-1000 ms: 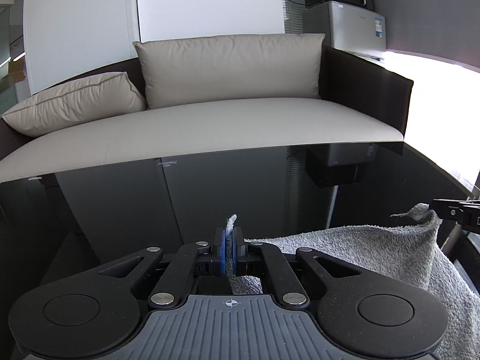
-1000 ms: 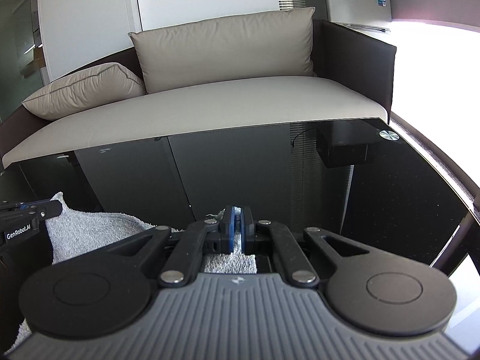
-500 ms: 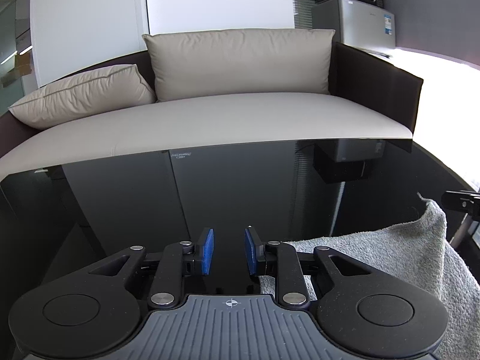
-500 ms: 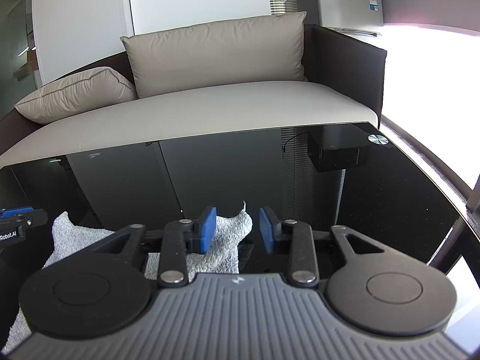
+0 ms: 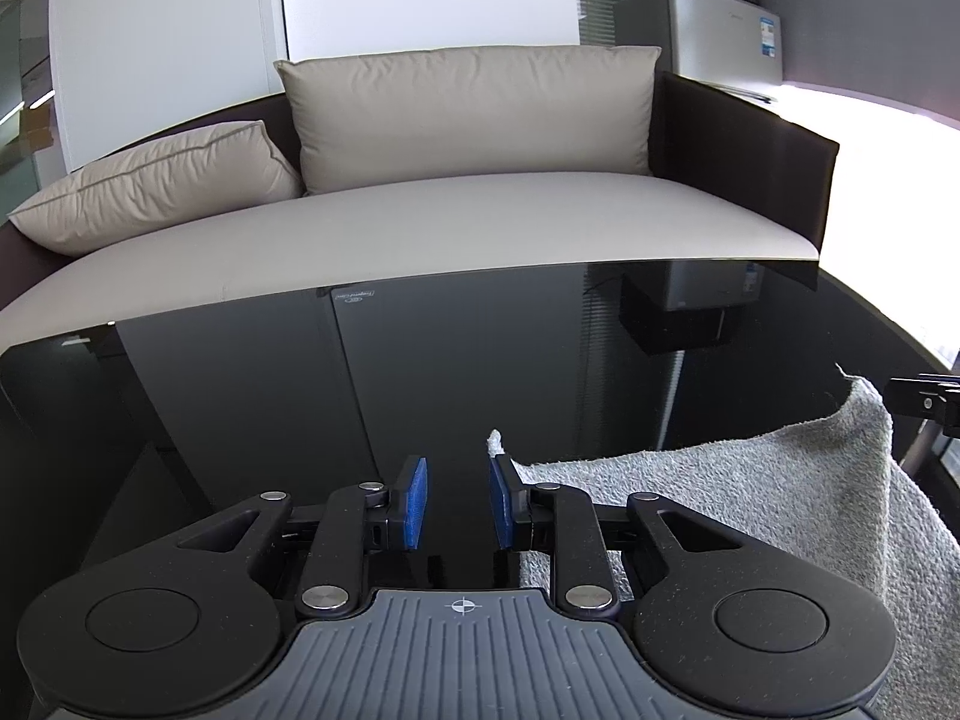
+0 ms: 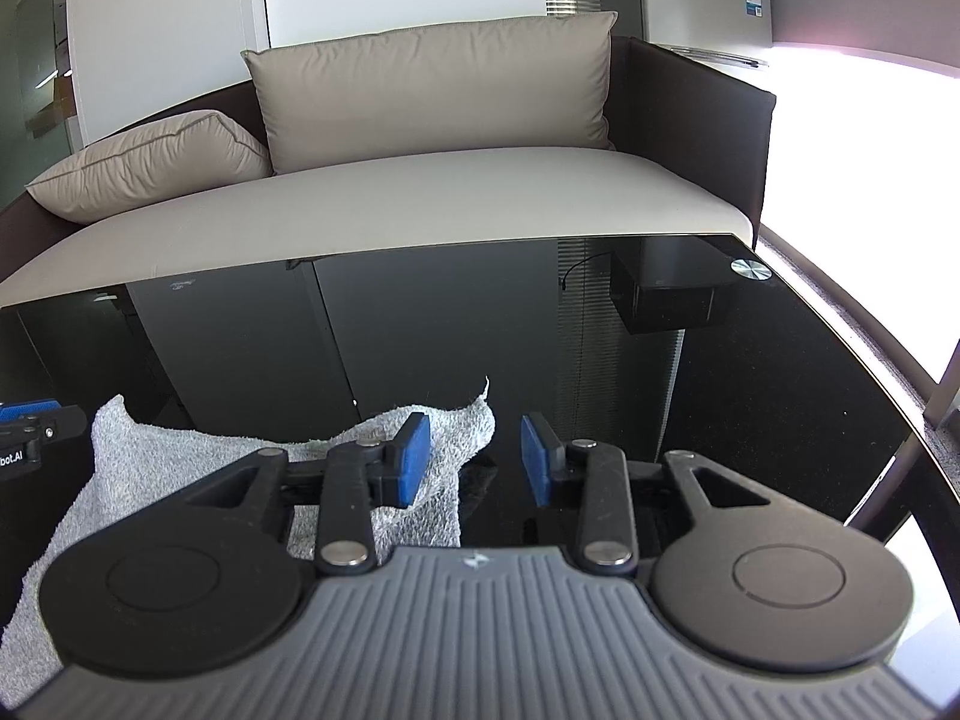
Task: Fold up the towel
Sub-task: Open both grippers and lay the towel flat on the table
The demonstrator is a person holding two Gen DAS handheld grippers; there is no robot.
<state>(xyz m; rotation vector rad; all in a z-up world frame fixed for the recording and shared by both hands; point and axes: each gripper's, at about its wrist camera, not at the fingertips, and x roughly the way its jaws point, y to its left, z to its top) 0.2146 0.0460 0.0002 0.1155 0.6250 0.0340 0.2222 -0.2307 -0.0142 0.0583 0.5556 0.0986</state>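
Your left gripper (image 5: 458, 501) and right gripper (image 6: 475, 460) both gape wide, fluffy grey terry towel (image 5: 750, 498) lying rumpled on glossy black table (image 5: 420, 372).

left wrist: low behind its jaws, facing sofa (image 5: 456, 222)
right wrist: same
shared: towel (image 5: 750, 498), table (image 5: 480, 360)

My left gripper (image 5: 457, 501) sits wide open over the black table (image 5: 240, 420), grey towel (image 5: 750, 498) just beside its right finger.

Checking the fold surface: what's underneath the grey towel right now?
The grey towel lies on the glossy black glass table. Anything beneath the towel itself is covered.
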